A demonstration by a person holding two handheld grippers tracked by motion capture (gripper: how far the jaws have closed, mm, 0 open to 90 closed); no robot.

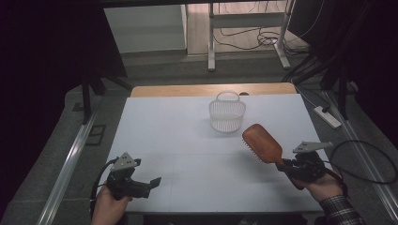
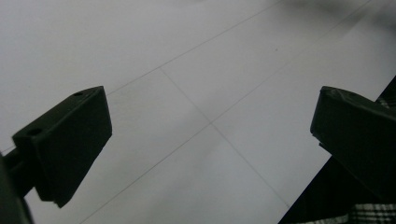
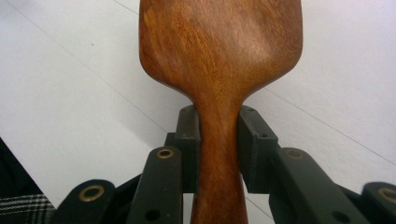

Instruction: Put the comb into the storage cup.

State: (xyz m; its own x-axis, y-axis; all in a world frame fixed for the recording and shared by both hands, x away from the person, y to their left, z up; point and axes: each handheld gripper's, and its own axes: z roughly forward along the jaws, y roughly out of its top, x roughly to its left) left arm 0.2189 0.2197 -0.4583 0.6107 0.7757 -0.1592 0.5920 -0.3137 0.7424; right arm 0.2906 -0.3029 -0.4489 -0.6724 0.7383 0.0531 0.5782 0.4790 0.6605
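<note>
The right gripper (image 3: 218,140) is clamping its jaws on the hairbrush (image 1: 262,143) handle, likely aiming it toward the basket (image 1: 227,112); the left gripper (image 1: 149,183) is idling wide over the bench (image 1: 187,140).

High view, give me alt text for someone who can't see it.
The right tongs grip a wooden hairbrush by its handle, its paddle raised over the white table. The left tongs hang open and empty near the front left edge. A white plastic basket stands toward the table's far side.
</note>
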